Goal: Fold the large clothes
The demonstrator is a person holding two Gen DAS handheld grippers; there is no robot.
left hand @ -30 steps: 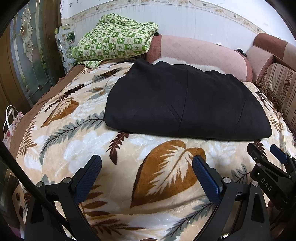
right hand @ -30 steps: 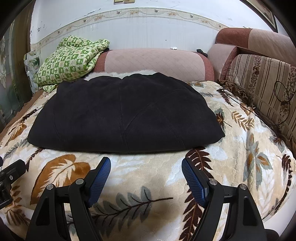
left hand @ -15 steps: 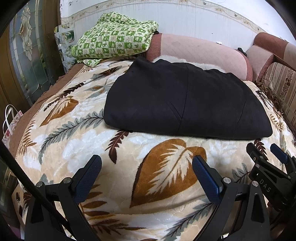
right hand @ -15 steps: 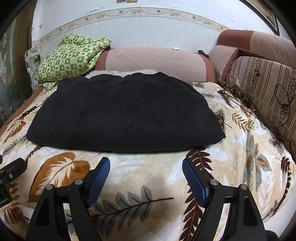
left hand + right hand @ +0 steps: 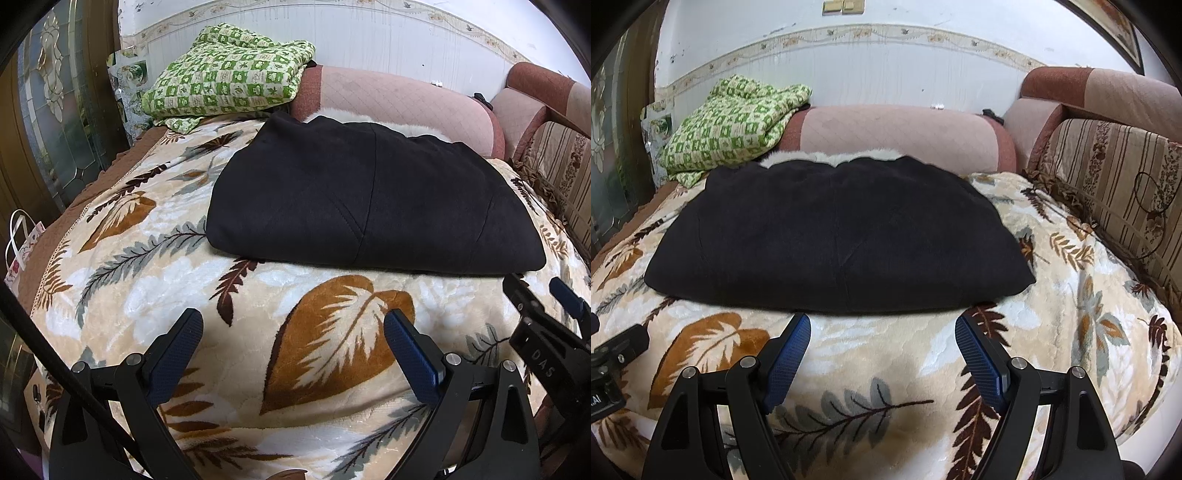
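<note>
Leftmost, beyond the bed's edge: glazed door panel [image 5: 55,122] and white paper bag [image 5: 22,243] with looped handles. Next, at the far left corner of the bed: green-checked quilt [image 5: 229,74], folded and piled against the pink bolster [image 5: 399,99] along the white wall [image 5: 886,66]. Centrally, on the leaf-patterned blanket [image 5: 332,332] covering the bed: black garment [image 5: 369,195], folded into a flat, thick rectangle, seams visible across the top layer, near edge facing both cameras, far edge just beside a strip of white fur [image 5: 827,157] at the foot of the bolster. Near foreground, left wrist view: left gripper [image 5: 293,354], jaws spread wide, blue pads apart, holding nothing, poised above bare blanket short of the garment's near edge, not touching it. Farther right, same view: right gripper [image 5: 543,299], seen from the side near the garment's right front corner. Right wrist view: right gripper [image 5: 882,350], jaws likewise wide open and empty, tips just short of the garment's near edge, centred on its width. Rightmost: striped floral cushion [image 5: 1115,177] standing along the bed's right side, beneath a brown and pink backrest [image 5: 1108,92].
</note>
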